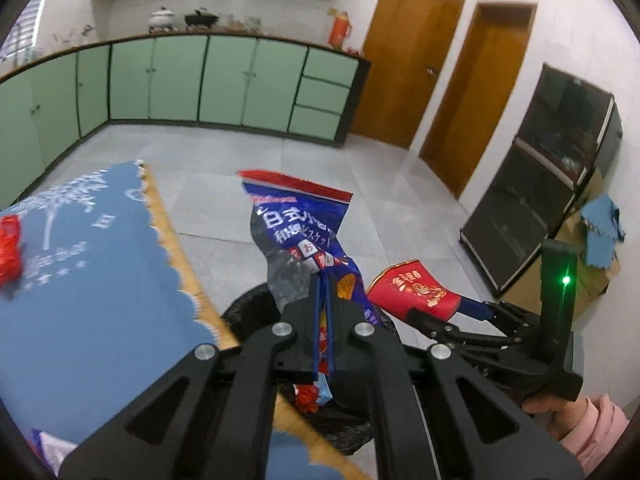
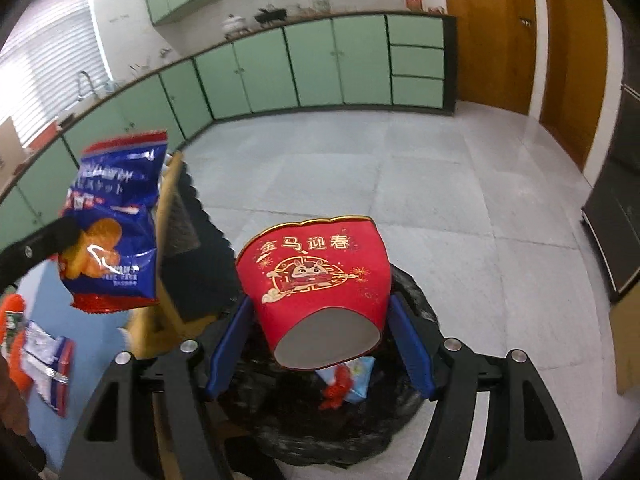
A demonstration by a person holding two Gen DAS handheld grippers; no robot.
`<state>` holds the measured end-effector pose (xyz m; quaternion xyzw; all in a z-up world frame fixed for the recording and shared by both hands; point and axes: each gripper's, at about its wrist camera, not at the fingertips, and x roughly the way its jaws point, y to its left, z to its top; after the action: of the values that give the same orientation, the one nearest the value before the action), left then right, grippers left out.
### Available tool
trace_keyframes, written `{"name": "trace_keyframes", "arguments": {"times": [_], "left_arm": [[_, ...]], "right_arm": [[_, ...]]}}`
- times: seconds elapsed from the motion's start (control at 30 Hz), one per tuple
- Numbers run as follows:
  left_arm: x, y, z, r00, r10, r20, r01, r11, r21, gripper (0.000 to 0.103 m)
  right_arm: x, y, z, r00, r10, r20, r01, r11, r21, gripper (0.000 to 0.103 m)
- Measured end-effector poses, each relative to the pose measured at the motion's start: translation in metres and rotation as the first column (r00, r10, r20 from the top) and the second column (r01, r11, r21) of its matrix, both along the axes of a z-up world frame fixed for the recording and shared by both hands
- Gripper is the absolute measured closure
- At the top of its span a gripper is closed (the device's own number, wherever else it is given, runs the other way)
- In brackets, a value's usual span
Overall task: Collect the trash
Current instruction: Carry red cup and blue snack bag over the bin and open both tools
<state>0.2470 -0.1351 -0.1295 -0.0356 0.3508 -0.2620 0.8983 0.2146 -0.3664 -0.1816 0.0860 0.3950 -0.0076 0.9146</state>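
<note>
My left gripper (image 1: 323, 284) is shut on a blue snack bag (image 1: 298, 224) with a red top edge and holds it up over a black trash bag (image 1: 248, 312) on the floor. The same snack bag (image 2: 110, 224) shows at the left of the right wrist view. My right gripper (image 2: 320, 312) is shut on a red paper cup (image 2: 320, 280) with gold print, tilted with its white base toward me, above the black trash bag (image 2: 404, 292). The cup also shows in the left wrist view (image 1: 412, 292). Wrappers (image 2: 348, 376) lie inside the bag.
A table with a blue cloth (image 1: 92, 272) and tan edge stands left of the trash bag, with a red wrapper (image 1: 9, 248) and more wrappers (image 2: 48, 364) on it. Green cabinets (image 1: 224, 80) line the far wall. A dark shelf (image 1: 540, 176) and cardboard boxes stand at the right.
</note>
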Motion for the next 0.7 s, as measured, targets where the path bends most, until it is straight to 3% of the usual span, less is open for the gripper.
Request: {"name": "trace_keyframes", "arguments": {"times": [0.1, 0.17, 0.3, 0.37, 0.5, 0.7], "left_arm": [[0.012, -0.010, -0.009, 0.999, -0.010, -0.036, 0.011, 1.000, 0.010, 0.097], [0.017, -0.010, -0.010, 0.999, -0.006, -0.040, 0.007, 1.000, 0.010, 0.094], [0.016, -0.005, -0.008, 0.999, 0.014, -0.036, -0.014, 1.000, 0.010, 0.088], [0.012, 0.001, -0.005, 0.999, 0.027, -0.026, -0.026, 1.000, 0.010, 0.087], [-0.005, 0.015, 0.010, 0.998, 0.054, 0.017, -0.054, 0.998, 0.020, 0.074], [-0.046, 0.072, 0.028, 0.987, 0.144, 0.068, -0.147, 0.989, 0.028, 0.071]], "right_arm": [[0.006, -0.008, -0.013, 0.999, -0.020, -0.027, 0.020, 1.000, -0.005, 0.032], [0.006, -0.015, -0.018, 0.999, -0.044, -0.033, 0.043, 0.999, -0.022, 0.024], [0.000, -0.020, -0.017, 0.998, -0.060, -0.019, 0.059, 0.997, -0.044, 0.019], [-0.002, -0.017, -0.013, 0.998, -0.062, -0.005, 0.061, 0.997, -0.045, 0.018], [-0.010, -0.008, 0.004, 0.997, -0.059, 0.045, 0.060, 0.998, -0.026, 0.011], [-0.035, 0.034, 0.039, 0.991, 0.008, 0.136, -0.014, 0.999, 0.042, 0.007]]}}
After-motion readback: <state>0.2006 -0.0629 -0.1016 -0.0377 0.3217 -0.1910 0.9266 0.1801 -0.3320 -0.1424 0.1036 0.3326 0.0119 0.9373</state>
